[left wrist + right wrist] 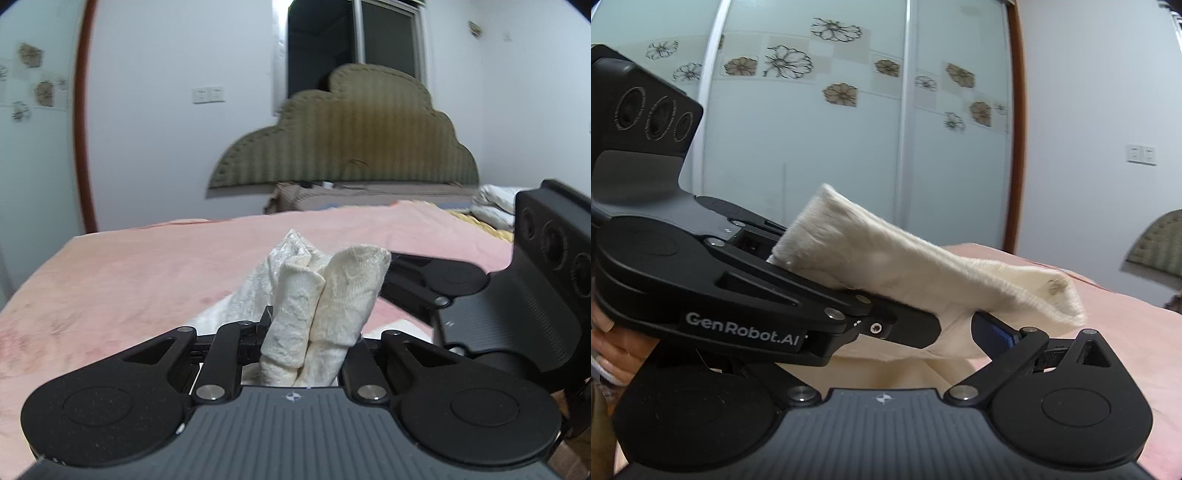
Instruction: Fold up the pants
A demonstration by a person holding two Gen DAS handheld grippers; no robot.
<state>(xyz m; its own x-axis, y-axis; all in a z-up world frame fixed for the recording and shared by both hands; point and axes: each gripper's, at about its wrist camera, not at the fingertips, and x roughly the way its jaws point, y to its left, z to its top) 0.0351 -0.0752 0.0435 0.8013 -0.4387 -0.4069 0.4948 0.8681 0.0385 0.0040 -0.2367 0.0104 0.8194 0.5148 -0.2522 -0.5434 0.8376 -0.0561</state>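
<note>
Left gripper [317,328] pinches pants [332,295] bunched dead ahead; right gripper [960,325] just beside, clamping same cloth; bed [129,266] below.

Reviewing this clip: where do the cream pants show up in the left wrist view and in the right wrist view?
Left wrist view: cream pants bunched at lower centre, clamped in the left gripper, rising over the pink bed cover.
Right wrist view: the pants run across the centre, from the left gripper at left toward the right edge.
Shared landmark: the pink bed cover; the green headboard also shows at the right edge.
</note>
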